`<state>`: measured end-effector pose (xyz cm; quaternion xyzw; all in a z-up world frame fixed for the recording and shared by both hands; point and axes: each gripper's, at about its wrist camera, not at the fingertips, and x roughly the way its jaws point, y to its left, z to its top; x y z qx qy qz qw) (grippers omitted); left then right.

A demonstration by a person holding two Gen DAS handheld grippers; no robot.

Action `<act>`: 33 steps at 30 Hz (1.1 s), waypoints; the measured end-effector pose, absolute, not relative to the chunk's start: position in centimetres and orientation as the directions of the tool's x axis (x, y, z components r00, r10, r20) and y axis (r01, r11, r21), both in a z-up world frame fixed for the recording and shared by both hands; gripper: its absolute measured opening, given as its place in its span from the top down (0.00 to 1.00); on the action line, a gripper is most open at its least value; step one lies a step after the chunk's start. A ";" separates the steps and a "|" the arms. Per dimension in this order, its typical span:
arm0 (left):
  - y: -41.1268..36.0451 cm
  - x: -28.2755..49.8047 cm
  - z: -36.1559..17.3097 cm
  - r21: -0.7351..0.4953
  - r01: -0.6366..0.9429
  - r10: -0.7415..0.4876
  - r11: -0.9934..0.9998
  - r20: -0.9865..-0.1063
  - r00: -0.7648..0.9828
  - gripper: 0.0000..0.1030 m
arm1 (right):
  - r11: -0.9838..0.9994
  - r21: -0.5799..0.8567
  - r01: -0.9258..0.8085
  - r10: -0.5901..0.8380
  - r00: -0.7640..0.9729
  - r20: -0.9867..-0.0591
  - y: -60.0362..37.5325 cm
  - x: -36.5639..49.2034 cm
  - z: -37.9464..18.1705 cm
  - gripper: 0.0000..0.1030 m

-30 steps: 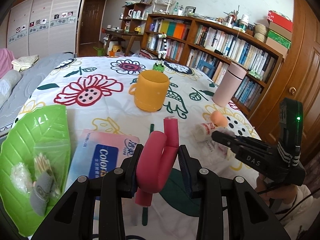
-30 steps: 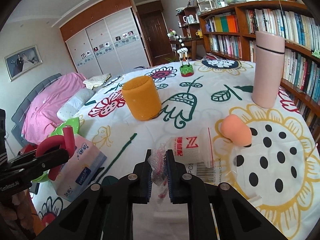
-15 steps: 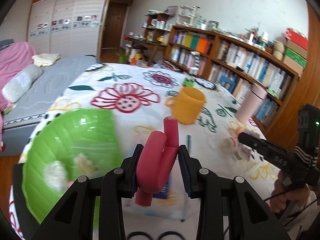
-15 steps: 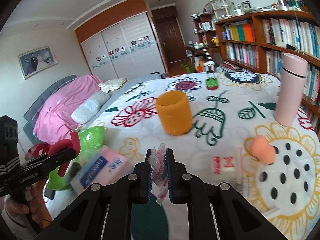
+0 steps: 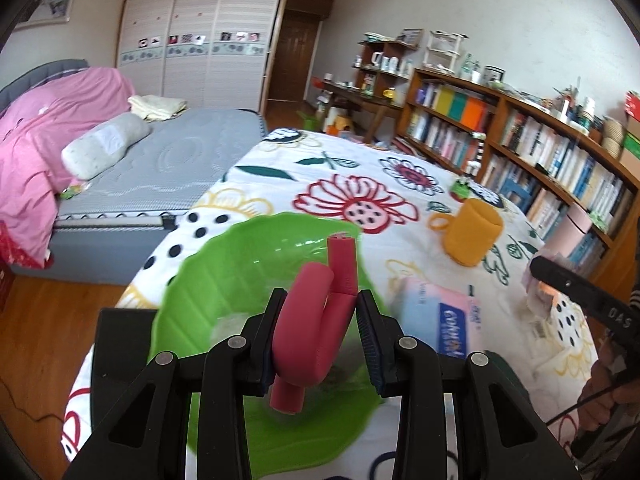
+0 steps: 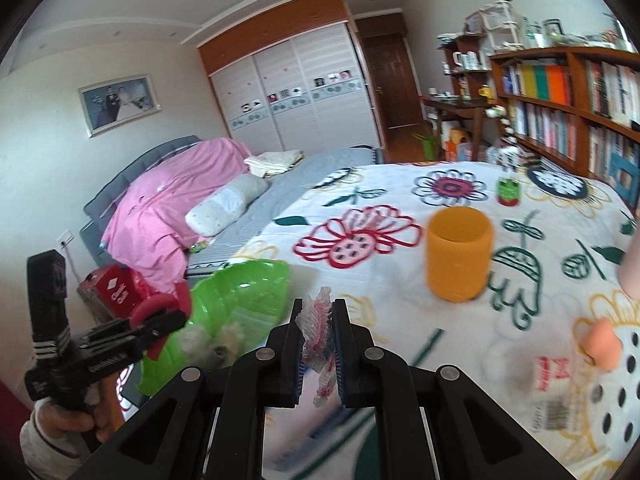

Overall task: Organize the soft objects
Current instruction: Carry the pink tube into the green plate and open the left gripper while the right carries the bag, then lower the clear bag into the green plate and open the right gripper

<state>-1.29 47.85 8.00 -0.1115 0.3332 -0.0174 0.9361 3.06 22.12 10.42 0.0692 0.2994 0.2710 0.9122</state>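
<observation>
Left gripper (image 5: 320, 334) jaws pinch bent foam roller (image 5: 316, 320) mid-loop, light and squashy; right gripper (image 6: 318, 344) jaws pinch crinkly plastic wrapper (image 6: 318, 340), flimsy, slippery.

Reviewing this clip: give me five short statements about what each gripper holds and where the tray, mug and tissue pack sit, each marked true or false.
1. The left gripper is shut on a bent red foam roller. True.
2. The right gripper is open and holds nothing. False: it is shut on a crinkled plastic wrapper.
3. The roller is held over the green leaf tray. True.
4. The orange mug lies tipped on its side. False: it stands upright on the floral cloth.
5. The tissue pack lies inside the tray. False: it lies on the cloth beside the tray.
</observation>
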 end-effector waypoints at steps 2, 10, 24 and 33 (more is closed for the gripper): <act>48.6 -1.4 7.6 -0.229 -0.060 -0.100 0.972 -0.627 0.772 0.62 | 0.832 0.286 -0.475 0.552 0.663 -0.505 23.2 3.1 10.6 0.87; 51.2 -2.0 6.9 -0.239 -0.130 -0.052 0.962 -0.630 0.775 0.39 | 0.790 0.284 -0.543 0.604 0.611 -0.511 27.2 3.6 10.6 0.87; 53.0 -2.5 6.9 -0.235 -0.176 -0.012 0.956 -0.632 0.775 0.37 | 0.723 0.292 -0.625 0.656 0.491 -0.574 34.1 5.5 8.9 0.56; 53.4 -2.6 6.8 -0.238 -0.194 -0.001 0.952 -0.634 0.773 0.30 | 0.730 0.326 -0.601 0.660 0.493 -0.567 33.1 5.2 8.8 0.54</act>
